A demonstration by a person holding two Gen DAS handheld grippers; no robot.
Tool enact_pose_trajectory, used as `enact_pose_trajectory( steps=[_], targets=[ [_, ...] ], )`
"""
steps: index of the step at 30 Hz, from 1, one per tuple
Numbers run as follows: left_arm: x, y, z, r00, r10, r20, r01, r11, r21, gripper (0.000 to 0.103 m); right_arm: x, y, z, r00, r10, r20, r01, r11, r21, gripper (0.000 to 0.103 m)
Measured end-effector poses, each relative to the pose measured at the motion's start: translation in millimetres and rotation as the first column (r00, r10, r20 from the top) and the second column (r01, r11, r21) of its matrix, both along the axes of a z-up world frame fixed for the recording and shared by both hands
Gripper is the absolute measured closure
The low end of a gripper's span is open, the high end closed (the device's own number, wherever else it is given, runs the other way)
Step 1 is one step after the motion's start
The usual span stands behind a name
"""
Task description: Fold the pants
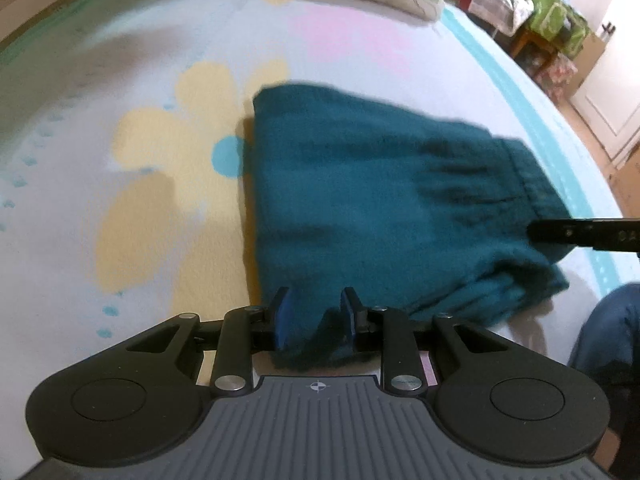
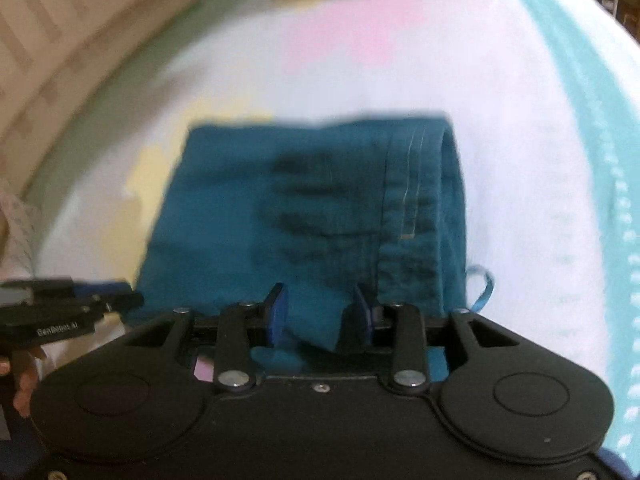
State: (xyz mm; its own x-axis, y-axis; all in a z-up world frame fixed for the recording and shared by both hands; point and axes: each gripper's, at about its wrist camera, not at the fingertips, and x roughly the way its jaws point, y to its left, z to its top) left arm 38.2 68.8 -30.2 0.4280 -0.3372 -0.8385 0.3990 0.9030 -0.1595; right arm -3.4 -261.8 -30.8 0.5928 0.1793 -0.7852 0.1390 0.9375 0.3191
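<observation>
Between both jaws, teal pants [image 1: 360,184]

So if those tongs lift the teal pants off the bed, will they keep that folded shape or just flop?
Probably flop: the teal pants look like soft wrinkled cloth, and the edge bunches between the left tongs. They seem light and unlikely to slip, given the nubby weave. The stacked layers could slide apart if raised unevenly.

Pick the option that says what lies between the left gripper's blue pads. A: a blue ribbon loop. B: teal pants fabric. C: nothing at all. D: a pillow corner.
B: in the left wrist view, a bunch of the teal pants sits between the blue pads of the left gripper.
</observation>
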Motion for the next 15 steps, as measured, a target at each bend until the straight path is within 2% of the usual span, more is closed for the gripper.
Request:
enact_pose_trajectory(
  steps=[3, 8, 15],
  targets=[
    [11.4, -3.3, 8.6, 1.0, 0.007, 0.019, -0.007, 1.0, -0.005, 0.077, 5.3, -9.7, 6.1, 0.998, -0.036, 0.045, 0.036, 0.999, -0.007, 0.052],
    [37.6, -20.8, 15.9, 0.999, -0.012, 0.047, 0.012, 1.0, 0.011, 0.077, 26.2, -29.0, 4.1, 0.995, -0.091, 0.049, 0.092, 0.996, -0.006, 0.052],
    [83.5, -52.0, 7.8, 0.997, -0.04, 0.063, 0.039, 0.999, 0.021, 0.077, 71.5, -32.9, -26.4, 0.991, -0.135, 0.015, 0.136, 0.982, -0.132, 0.052]
  ],
)
